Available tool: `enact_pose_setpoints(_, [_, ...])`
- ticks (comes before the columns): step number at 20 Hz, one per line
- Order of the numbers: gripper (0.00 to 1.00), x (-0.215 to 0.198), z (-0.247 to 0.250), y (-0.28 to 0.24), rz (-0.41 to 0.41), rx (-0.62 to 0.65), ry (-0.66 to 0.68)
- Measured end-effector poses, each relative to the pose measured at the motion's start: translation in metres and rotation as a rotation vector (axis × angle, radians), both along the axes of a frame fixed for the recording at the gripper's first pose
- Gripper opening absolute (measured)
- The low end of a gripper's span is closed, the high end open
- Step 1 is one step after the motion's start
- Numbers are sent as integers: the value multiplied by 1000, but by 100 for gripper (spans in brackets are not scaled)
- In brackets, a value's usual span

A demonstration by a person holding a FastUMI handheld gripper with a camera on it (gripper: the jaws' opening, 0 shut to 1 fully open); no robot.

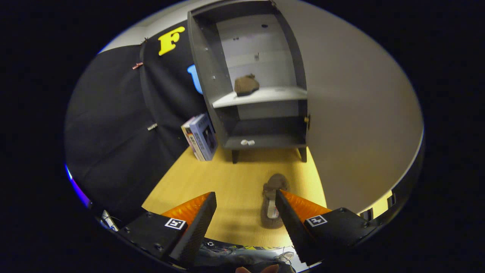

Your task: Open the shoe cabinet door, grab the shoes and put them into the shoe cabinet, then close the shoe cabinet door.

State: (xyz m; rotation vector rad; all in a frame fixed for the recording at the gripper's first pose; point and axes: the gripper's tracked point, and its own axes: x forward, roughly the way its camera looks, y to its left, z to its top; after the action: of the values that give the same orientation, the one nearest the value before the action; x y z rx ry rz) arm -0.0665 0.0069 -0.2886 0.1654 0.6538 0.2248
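Left to right, as we see it: a stack of boxes w/ blue-and-white printed faces leans on the floor beside the cabinet's left wall. Next, the tall dark-grey shoe cabinet w/ pale inner back panel, standing on short legs on the yellow wood-grain floor, interior exposed. On its pale middle shelf sits one brown suede-like shoe, toward the shelf's left. The bottom compartment holds a small white object at the front lip; can't tell what it is. On the right, the big pale cabinet door is swung wide open. On the floor ahead of the cabinet lies a second brown shoe, just beside our right fingertip, partly hidden by it. Our gripper, black fingers w/ orange backs, has jaws spread wide, holding nothing.
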Motion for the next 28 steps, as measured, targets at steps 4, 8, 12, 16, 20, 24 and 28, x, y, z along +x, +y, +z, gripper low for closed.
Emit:
enact_pose_setpoints(4, [99,22,-94,4,-23,-29,151])
enact_pose_setpoints(8, [99,40,-165,10,-55,-40,250])
enact_pose_setpoints(12, [84,69,-194,12,-105,-61,241])
enact_pose_setpoints(16, [61,102,-202,4,-189,-117,160])
enact_pose_setpoints(20, [31,133,-209,-10,-284,-74,128])
enact_pose_setpoints(24, [8,156,-204,-16,-320,-32,68])
enact_pose_setpoints(28, [8,159,-169,-16,-288,-60,-30])
